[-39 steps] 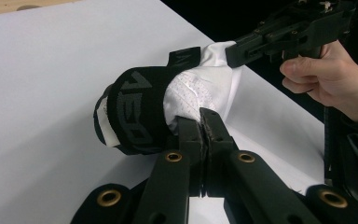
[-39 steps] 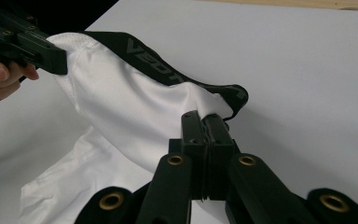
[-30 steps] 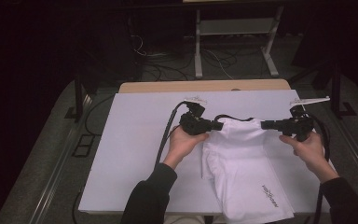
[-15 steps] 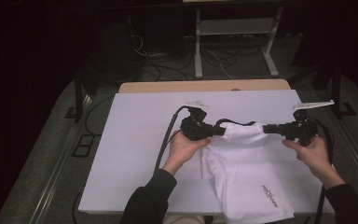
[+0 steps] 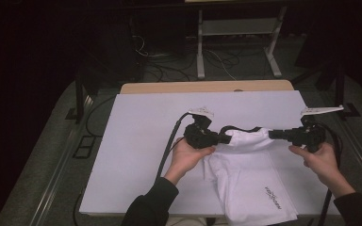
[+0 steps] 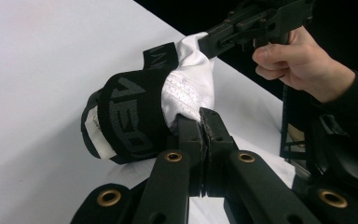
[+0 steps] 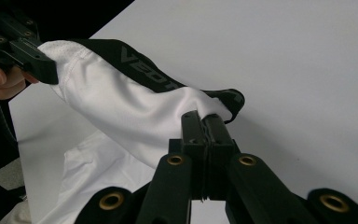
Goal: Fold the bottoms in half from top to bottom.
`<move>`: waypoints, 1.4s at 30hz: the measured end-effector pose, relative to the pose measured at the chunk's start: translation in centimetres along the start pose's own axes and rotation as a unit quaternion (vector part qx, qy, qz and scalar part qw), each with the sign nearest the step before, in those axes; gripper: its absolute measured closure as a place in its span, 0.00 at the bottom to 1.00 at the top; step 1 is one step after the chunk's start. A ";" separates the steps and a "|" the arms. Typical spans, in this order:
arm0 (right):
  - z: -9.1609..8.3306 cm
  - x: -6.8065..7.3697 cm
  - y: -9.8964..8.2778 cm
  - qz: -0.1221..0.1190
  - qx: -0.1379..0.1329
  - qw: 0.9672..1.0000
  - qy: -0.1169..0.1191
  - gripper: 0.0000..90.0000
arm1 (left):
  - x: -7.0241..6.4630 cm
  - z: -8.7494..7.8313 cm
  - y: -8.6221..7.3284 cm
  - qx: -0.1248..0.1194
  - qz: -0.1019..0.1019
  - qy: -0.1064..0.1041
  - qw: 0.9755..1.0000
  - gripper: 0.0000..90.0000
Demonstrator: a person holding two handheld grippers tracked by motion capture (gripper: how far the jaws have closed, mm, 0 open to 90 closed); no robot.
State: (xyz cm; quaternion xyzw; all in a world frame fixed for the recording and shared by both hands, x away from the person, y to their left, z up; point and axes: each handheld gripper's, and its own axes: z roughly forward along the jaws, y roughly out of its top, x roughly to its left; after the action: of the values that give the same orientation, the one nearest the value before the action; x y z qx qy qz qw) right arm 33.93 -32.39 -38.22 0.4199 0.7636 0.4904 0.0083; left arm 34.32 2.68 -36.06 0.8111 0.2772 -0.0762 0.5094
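Both grippers, left [image 5: 225,138] and right [image 5: 272,134], clamp the shorts' [image 5: 250,174] black waistband [image 5: 239,128], lifting it above the table [image 5: 136,141].

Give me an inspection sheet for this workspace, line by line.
Surface: white table top, bare around the garment.
Job's things: white shorts with black waistband, waist end lifted, legs lying on the table.
Clutter: nothing seen.
Grippers: left gripper and right gripper each shut on the waist end of the shorts, stretching it between them.
Cables: black cable trails from the left gripper over the table.
Surroundings: dark floor, loose wires, a metal stand beyond the table.
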 end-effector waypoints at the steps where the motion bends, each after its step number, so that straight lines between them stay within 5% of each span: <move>1: -0.1 0.1 -0.1 0.001 0.000 1.000 0.001 0.98 | -0.1 0.0 -0.1 -0.002 -0.002 -0.001 1.000 0.97; 27: -1.1 0.8 -3.2 0.006 0.015 1.000 0.018 0.98 | -1.9 0.6 -3.9 -0.023 -0.036 -0.060 0.997 0.97; 42: -0.9 0.8 -4.5 0.012 0.041 0.999 0.031 0.97 | -2.5 1.7 -7.0 -0.028 -0.064 -0.096 0.993 0.97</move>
State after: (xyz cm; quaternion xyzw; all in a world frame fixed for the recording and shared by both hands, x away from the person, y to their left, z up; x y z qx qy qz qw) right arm 30.20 -33.28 -40.84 0.4140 0.7777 0.4715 -0.0382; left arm 28.78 2.58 -41.27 0.7657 0.2808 -0.1784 0.5505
